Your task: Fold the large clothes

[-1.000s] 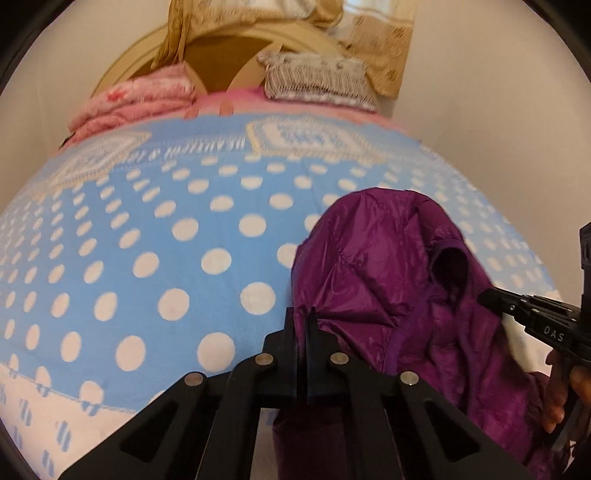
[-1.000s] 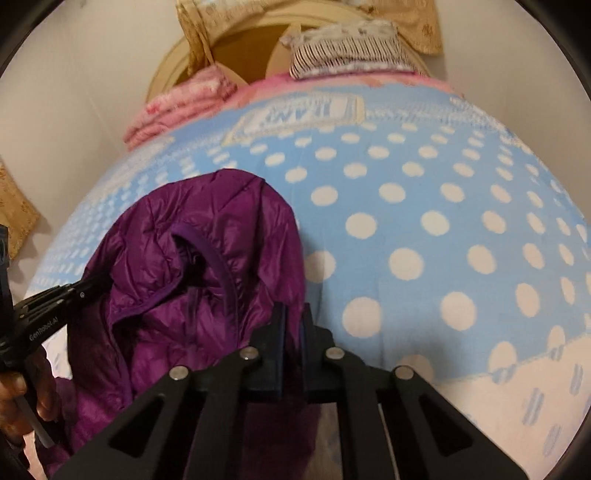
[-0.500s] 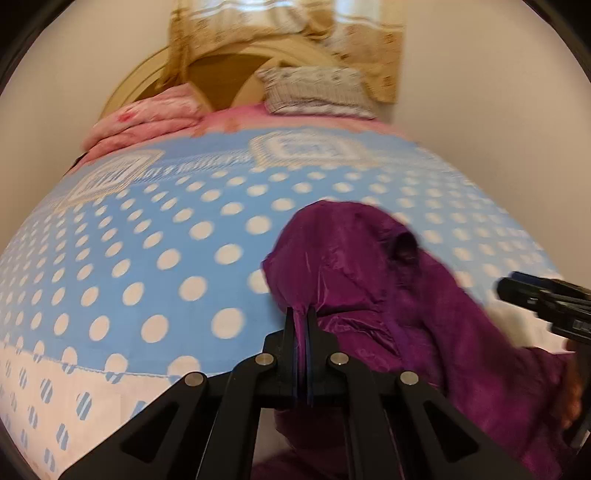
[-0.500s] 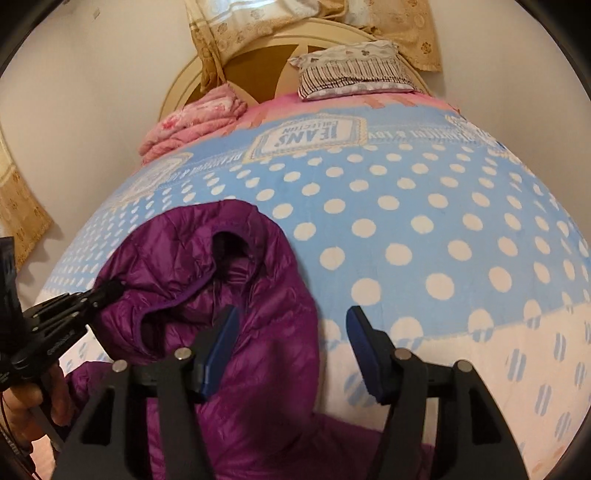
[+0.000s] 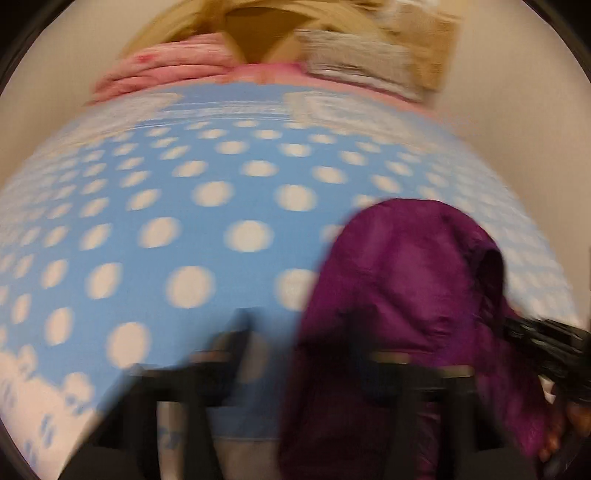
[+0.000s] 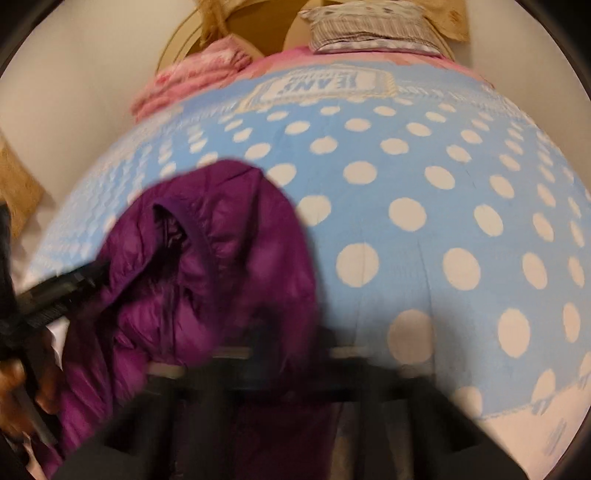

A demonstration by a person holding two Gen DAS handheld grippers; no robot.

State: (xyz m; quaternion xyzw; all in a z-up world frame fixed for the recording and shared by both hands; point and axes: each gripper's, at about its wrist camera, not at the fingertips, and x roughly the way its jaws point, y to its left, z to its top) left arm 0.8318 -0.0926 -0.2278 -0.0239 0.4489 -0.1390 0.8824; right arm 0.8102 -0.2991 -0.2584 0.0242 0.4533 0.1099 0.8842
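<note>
Both wrist views face up the bed (image 5: 221, 206) toward the pillows (image 6: 373, 26), close over the shared purple jacket (image 6: 221, 266).

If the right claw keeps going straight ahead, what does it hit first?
Probably the purple quilted puffer jacket bunched just ahead of the right claw, then the blue polka-dot bedspread; blur makes depth uncertain.

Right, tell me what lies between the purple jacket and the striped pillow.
Only the blue polka-dot bedspread, with its "JEANS" label patch, lies between the purple jacket and the striped pillow, clearest in the right wrist view.
</note>
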